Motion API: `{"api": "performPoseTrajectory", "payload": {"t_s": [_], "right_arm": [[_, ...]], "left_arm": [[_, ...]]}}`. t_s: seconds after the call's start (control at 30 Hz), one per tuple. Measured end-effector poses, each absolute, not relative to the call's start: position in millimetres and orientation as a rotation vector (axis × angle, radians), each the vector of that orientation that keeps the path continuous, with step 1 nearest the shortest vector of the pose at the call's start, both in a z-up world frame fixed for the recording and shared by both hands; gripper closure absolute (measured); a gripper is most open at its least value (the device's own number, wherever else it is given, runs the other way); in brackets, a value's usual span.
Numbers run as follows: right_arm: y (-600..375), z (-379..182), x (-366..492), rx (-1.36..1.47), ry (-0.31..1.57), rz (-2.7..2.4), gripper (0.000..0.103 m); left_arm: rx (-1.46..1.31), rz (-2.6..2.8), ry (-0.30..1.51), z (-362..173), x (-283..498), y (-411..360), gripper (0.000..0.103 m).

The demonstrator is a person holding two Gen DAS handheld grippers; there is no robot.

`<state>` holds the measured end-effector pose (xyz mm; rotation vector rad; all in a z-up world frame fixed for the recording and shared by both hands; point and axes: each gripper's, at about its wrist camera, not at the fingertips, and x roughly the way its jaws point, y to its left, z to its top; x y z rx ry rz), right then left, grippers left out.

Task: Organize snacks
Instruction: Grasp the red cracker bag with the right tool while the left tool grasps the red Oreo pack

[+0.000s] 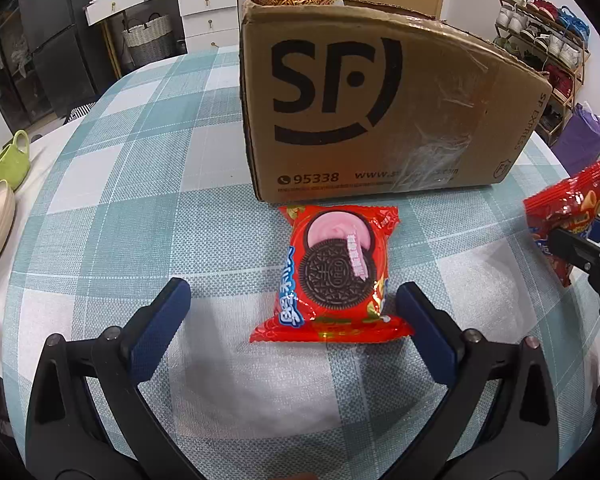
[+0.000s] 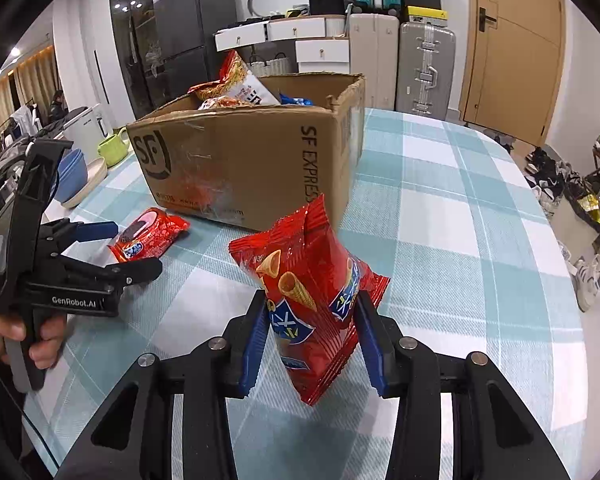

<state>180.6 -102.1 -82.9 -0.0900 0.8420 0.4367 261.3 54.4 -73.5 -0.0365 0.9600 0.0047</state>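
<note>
1. One cardboard box [image 1: 380,104] stands open-topped on the checked tablecloth [image 1: 140,184], printed with a large black logo.
2. At least three snack packets [image 2: 236,88] poke out of the box top in the right wrist view: two noodle-printed ones and a blue one behind them.
3. One red cookie packet [image 1: 334,276] lies flat on the tablecloth, just in front of the box.
4. The left gripper [image 1: 294,312] has its two blue-padded fingers spread wide apart, holding nothing; the cookie packet lies between and just ahead of the tips, nearer the right finger.
5. The right gripper [image 2: 311,330] is clamped on one red chip bag [image 2: 308,292], held upright above the tablecloth, near the box's corner.
6. A hand [image 2: 16,336] grips the left gripper's handle.
7. Beside the box, off the cloth's far edge, sit one green mug [image 2: 114,148] and stacked bowls [image 2: 76,176].
</note>
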Motion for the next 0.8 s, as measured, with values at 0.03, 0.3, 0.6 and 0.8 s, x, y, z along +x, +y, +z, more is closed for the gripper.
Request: {"api": "performPoseTrajectory", "payload": {"t_s": [0.03, 0.3, 0.6, 0.8], "right_arm": [[-104, -81, 178, -0.076, 0.836, 0.44, 0.061], [-122, -60, 157, 0.004, 0.778, 0.463, 0.061], [-122, -60, 156, 0.015, 0.786, 0.455, 0.061], [-121, -57, 154, 0.018, 0.777, 0.46, 0.061]], "left_arm": [[-0.037, 0.005, 0.96, -74, 261, 54, 0.001], [-0.04, 0.024, 0.964, -74, 263, 53, 0.001], [-0.025, -0.024, 0.914, -67, 251, 45, 0.046], [-0.014, -0.04, 0.907, -64, 239, 38, 0.061]]}}
